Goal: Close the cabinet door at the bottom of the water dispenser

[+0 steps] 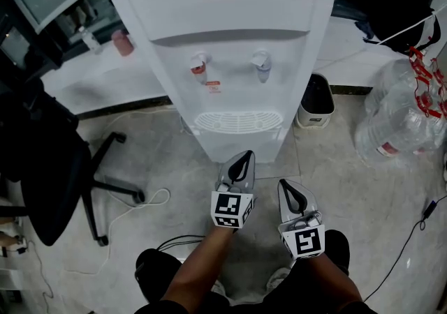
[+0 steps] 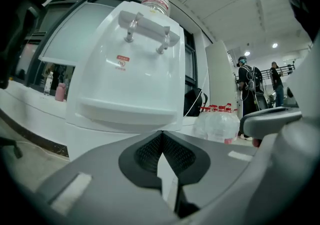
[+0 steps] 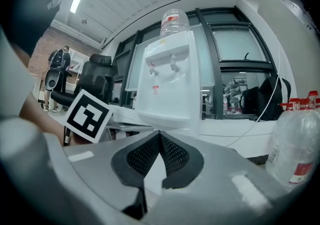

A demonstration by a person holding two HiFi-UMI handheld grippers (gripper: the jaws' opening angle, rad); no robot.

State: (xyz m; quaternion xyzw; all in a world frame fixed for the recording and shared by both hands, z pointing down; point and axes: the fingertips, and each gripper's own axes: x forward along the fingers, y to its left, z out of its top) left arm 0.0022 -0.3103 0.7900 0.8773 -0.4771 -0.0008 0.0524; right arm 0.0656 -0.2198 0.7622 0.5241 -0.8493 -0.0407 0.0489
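The white water dispenser (image 1: 234, 47) stands straight ahead, with two taps and a drip grille (image 1: 239, 122). Its lower cabinet front (image 1: 237, 151) shows only as a narrow white strip from above, so I cannot tell how the door stands. In the left gripper view the lower body (image 2: 95, 139) looks like plain white panel. My left gripper (image 1: 244, 158) is shut and empty, its tip close to the base of the dispenser (image 2: 130, 69). My right gripper (image 1: 286, 185) is shut and empty too, a little further back and to the right. The dispenser (image 3: 167, 84) also shows in the right gripper view.
A black office chair (image 1: 42, 166) stands at the left, with a white cable (image 1: 133, 208) looped on the floor. A small bin (image 1: 314, 100) and several large water bottles (image 1: 401, 121) sit to the right. People (image 2: 248, 89) stand far off.
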